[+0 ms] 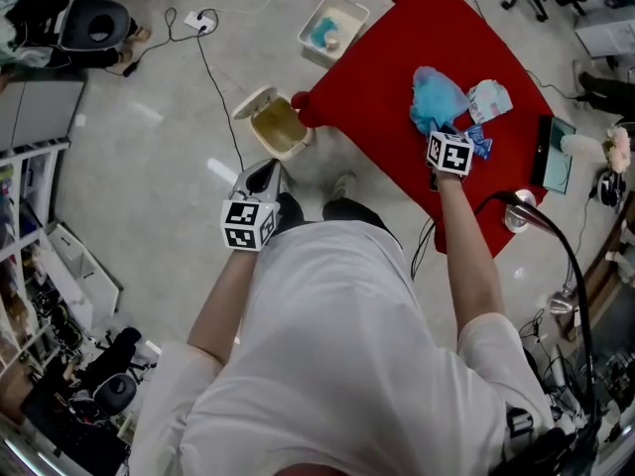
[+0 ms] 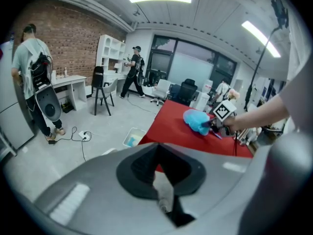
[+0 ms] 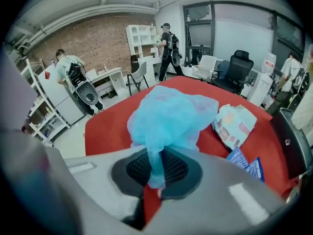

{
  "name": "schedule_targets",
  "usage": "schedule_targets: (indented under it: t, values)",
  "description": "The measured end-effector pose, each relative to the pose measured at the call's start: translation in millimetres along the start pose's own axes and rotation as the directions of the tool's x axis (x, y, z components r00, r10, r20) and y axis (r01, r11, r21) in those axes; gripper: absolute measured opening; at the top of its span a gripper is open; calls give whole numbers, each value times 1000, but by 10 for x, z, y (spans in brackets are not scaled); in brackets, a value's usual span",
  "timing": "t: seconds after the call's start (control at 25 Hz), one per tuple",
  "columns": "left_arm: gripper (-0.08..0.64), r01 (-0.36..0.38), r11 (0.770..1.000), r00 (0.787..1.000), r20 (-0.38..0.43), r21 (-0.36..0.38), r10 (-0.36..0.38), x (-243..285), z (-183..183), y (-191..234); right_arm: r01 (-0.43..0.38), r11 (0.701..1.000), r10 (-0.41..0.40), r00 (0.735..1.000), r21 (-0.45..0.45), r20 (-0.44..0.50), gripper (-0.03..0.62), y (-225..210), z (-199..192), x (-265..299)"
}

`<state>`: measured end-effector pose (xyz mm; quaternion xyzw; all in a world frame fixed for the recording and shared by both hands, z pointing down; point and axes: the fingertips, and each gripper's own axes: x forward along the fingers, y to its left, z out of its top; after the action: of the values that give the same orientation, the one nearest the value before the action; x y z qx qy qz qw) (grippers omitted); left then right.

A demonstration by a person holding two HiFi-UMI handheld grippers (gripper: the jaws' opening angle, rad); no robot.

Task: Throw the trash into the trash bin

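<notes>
Head view: right gripper (image 1: 443, 133) sits over the red table (image 1: 387, 58) at right of centre. Its tips are at the lower edge of the blue mesh cap (image 1: 435, 95). A crumpled wrapper (image 1: 490, 98) lies just right of the cap, and a blue packet (image 1: 479, 140) just right of the gripper. The trash bin (image 1: 277, 124), lid open, stands on the floor at the table's left corner, left of centre. Left gripper (image 1: 266, 174) hangs off the table, just below the bin in the frame and well apart from the cap. A white tray (image 1: 331, 26) lies on the floor at top centre.

Left gripper view: left gripper (image 2: 161, 182) has its jaws drawn together, only a thin slit between them and nothing in it. Behind them is the red table (image 2: 173, 126), mid-frame. On it lies the blue mesh cap (image 2: 197, 121) with the right gripper (image 2: 213, 125) at its right edge. The white tray (image 2: 133, 137) is on the floor left of the table.

Right gripper view: right gripper (image 3: 154, 173) pinches a thin gathered strand of the blue mesh cap (image 3: 168, 116) between its pads. The bulk of the cap bunches up just above the jaws, centre frame, resting on the red table (image 3: 105, 129). The crumpled wrapper (image 3: 237, 124) lies right of the cap, close but whether touching is unclear. The blue packet (image 3: 247, 163) is at lower right, beside the gripper body. The bin is not in this view.
</notes>
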<state>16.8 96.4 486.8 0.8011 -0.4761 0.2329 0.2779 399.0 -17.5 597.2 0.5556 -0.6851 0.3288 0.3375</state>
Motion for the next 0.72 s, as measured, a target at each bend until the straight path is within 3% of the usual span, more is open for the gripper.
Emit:
schedule_targets:
  t: [0.36,0.72]
  values:
    - [5,23,1000,1000,13,13,-23,-118,44,212,-24,1000,24,997,-8,69,7,390,182,-277]
    - [5,55,998,998,14,13,-55,-285,-16,596,-145,983,155,984,-110,87,8,1543,282,-474]
